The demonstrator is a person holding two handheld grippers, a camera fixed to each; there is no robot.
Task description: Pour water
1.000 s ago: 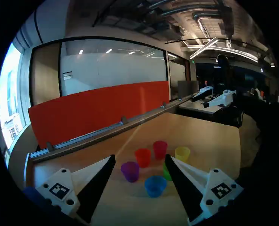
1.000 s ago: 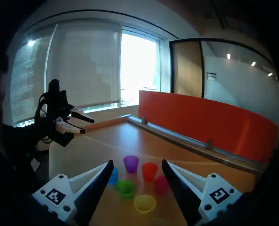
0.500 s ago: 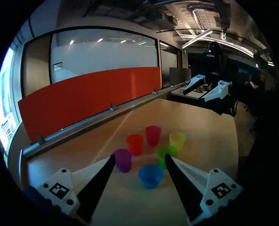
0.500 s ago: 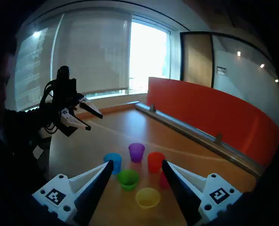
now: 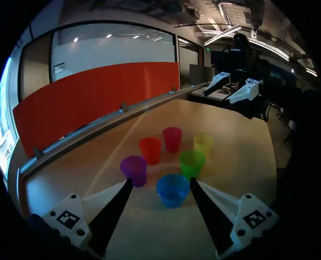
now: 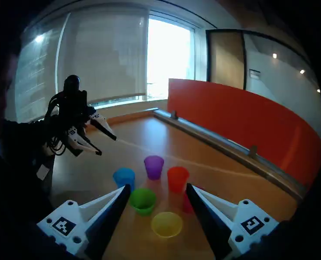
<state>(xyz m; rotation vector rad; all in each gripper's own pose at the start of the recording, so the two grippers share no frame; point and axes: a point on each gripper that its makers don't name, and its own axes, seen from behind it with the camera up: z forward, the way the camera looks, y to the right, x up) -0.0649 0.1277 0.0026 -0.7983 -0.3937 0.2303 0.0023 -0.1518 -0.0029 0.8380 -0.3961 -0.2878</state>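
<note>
Wooden table [image 5: 247, 143] before an orange partition [image 5: 95, 95]. The left gripper [image 5: 159, 179], spread and empty, has advanced over the last second, and the blue cup [image 5: 173, 190] now stands just ahead between its tips, so a grasp looks imminent. The right gripper [image 6: 157, 185] is also spread and empty. The only markings are square coded markers [image 5: 69, 218]; there is no legible writing.

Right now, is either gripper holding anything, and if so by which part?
Nothing is held. The left gripper and the right gripper are both open and empty; the cups stand free on the table.
</note>
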